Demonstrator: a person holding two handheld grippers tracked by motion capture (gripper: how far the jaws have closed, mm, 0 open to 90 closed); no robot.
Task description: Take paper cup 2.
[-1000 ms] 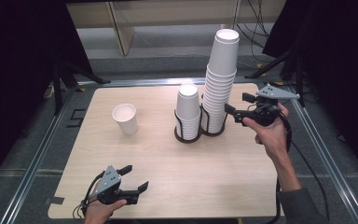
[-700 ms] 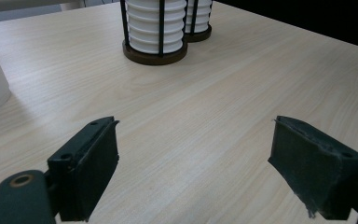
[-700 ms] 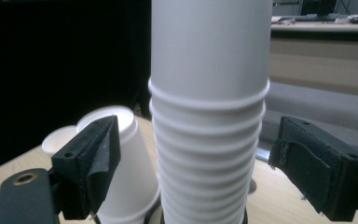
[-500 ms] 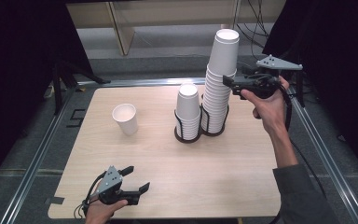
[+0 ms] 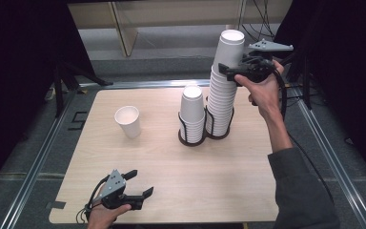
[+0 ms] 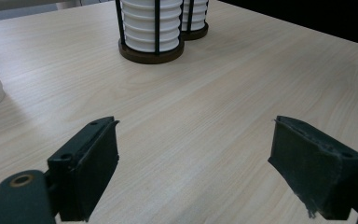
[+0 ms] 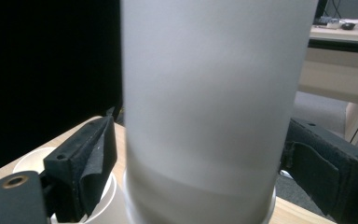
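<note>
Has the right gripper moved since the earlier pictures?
Yes. The right gripper has climbed the tall cup stack, from near its rack to near its top.

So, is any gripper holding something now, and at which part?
Left gripper: nothing. Right gripper has its jaws around the top cup; whether they press on it cannot be told.

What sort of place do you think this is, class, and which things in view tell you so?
Probably a lab or recording room, not a kitchen or café. A bare wooden table stands on a metal-railed frame, dark curtains hang on both sides, and cables trail behind. Paper cups in wire holders look like practice props.
</note>
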